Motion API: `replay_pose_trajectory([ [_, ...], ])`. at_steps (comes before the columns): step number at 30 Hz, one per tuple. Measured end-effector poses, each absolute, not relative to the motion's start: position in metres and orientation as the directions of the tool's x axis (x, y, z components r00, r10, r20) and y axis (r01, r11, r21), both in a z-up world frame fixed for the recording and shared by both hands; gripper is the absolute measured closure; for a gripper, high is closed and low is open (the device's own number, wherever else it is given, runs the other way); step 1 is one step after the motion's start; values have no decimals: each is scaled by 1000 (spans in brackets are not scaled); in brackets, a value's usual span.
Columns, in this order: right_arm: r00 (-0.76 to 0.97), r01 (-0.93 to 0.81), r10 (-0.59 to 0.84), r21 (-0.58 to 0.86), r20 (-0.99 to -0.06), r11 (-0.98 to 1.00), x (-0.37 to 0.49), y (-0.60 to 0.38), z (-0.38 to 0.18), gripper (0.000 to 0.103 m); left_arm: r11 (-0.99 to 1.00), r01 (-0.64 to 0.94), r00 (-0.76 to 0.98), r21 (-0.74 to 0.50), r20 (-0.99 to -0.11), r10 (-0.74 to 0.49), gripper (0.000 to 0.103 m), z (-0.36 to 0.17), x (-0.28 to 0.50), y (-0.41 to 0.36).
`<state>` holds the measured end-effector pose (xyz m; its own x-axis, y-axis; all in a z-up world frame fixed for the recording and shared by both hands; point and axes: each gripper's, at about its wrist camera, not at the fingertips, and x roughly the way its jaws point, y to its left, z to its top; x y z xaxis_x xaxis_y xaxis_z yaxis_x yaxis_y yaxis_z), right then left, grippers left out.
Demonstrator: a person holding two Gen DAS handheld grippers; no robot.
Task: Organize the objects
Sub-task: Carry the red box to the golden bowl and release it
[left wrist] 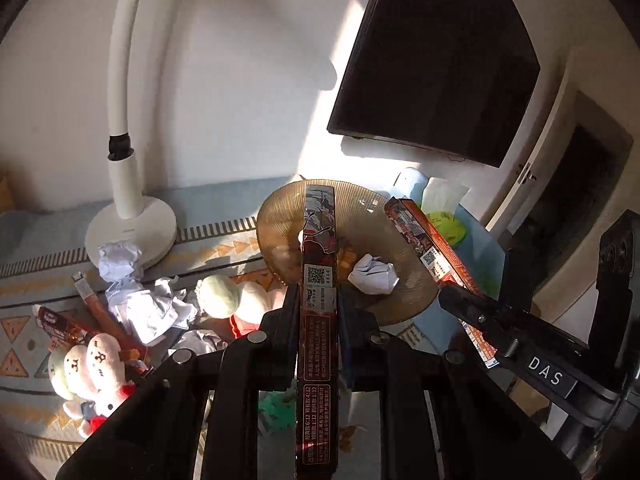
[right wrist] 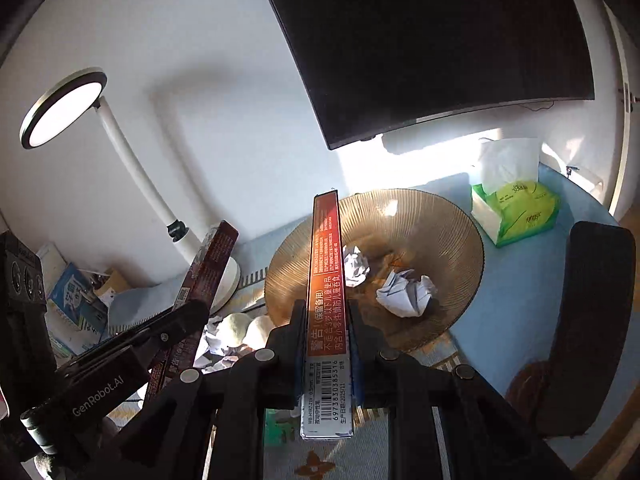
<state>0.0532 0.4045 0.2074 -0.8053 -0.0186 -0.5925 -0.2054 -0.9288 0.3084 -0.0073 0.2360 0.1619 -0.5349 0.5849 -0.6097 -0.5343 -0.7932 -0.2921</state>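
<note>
a long dark red box [left wrist: 319, 280] with a qr code stands clamped on edge, pointing out over the ribbed amber glass bowl [left wrist: 280, 220]. a second, orange-red box [right wrist: 326, 280] with a barcode end does likewise. two crumpled paper balls [right wrist: 406, 292] lie inside the bowl.

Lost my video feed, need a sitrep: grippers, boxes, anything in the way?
Left gripper shut on a long box. Right gripper shut on a second box. Both over the amber bowl; paper wads inside.

Both wrist views close, angled down, sharing amber bowl [left wrist: 280, 220] [right wrist: 448, 232], wall behind
</note>
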Motion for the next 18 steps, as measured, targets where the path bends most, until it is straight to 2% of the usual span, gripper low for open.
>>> replay_pose_trajectory([
  [5,-785,-275,44,285,-618,-918,13,431,200,86,-722,-578,-452,-380,-588,671,89,155,-55,284],
  [8,-770,-267,10,308,-638,-913,-6,442,190,85,-712,-575,-445,-403,-576,685,89,145,-77,302],
  [9,-753,-276,14,296,-658,-914,-14,444,186,82,-714,-569,-446,-408,-576,685,88,141,-83,306],
  [10,-733,-288,15,290,-680,-913,-20,446,180,74,-723,-559,-463,-406,-571,678,88,137,-88,310],
  [11,-726,-283,-1,300,-688,-911,-23,449,175,73,-729,-557,-476,-398,-566,673,74,134,-93,313],
  [12,-719,-284,-9,307,-695,-908,-26,451,171,73,-730,-560,-479,-392,-565,672,64,131,-98,314],
  [18,-704,-267,-36,310,-710,-912,-11,449,162,73,-733,-532,-460,-423,-583,670,64,119,-105,302],
])
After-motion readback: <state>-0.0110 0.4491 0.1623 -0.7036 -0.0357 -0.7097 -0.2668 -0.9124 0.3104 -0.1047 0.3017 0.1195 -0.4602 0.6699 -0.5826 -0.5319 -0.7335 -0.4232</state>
